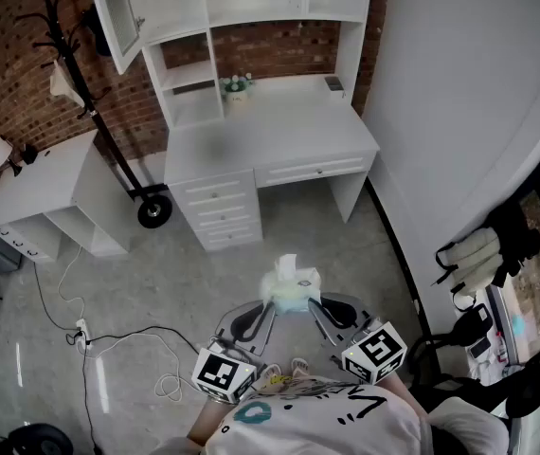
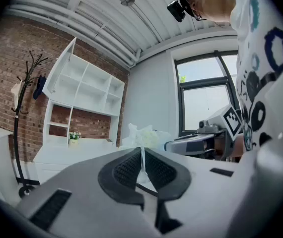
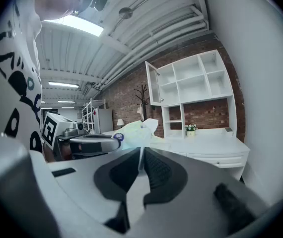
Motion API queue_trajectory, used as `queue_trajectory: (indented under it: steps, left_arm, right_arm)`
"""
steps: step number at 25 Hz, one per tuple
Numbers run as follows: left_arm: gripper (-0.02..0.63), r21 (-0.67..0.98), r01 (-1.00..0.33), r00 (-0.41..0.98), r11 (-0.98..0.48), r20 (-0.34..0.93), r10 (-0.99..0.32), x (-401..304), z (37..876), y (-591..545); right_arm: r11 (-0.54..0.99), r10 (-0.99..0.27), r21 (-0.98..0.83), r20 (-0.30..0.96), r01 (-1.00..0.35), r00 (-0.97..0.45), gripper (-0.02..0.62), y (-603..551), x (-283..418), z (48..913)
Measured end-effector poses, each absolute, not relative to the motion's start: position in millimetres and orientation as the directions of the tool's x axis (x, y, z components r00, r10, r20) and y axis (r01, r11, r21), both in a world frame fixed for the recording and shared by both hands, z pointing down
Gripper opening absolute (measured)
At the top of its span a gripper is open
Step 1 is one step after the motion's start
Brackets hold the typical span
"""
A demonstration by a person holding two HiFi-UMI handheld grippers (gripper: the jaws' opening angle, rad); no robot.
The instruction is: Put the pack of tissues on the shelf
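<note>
Where textured pads (image 2: 126,168) pinch it, the soft tissue pack (image 1: 292,290) crinkles.

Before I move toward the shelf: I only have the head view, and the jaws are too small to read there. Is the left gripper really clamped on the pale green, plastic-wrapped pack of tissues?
Observer: Yes. In the left gripper view, the left gripper has its dark ribbed pads closed on a thin fold of wrapper from the pale green, plastic-wrapped pack of tissues.
Operator: And the right side?
Observer: Same there. In the right gripper view, the right gripper is shut on a thin edge of the pack's wrapper, and the pack sits just beyond its tips.
</note>
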State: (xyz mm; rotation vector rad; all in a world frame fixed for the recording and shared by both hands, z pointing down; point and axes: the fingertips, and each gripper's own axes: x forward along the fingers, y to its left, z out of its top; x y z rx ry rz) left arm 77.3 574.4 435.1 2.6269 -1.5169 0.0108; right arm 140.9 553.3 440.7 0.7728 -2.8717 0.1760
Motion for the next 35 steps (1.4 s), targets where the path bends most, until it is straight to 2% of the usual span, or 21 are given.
queue_trajectory:
  steps: [8,27,35]
  left_arm:
    - [0.026,0.098,-0.861,0.504,-0.499,0.028,-0.863,85,432,585]
    - [0.026,0.086,-0.852,0.522,-0.516,0.074,-0.850,115,433,570]
    - [0.026,0.077,-0.878,0.477,-0.473,0.050,-0.877,135,433,554]
  right_arm:
    - [0.864,-0.477,-0.068,0.211,-0.499,-0.853,0.037,560,150,439]
    - [0.848,-0.483,-0.140,0.191,-0.511,-0.855,0.037,549,182,440]
    - [0.862,-0.451,-0.171,0.170,-0.476,-0.876,0.038,530,201,443]
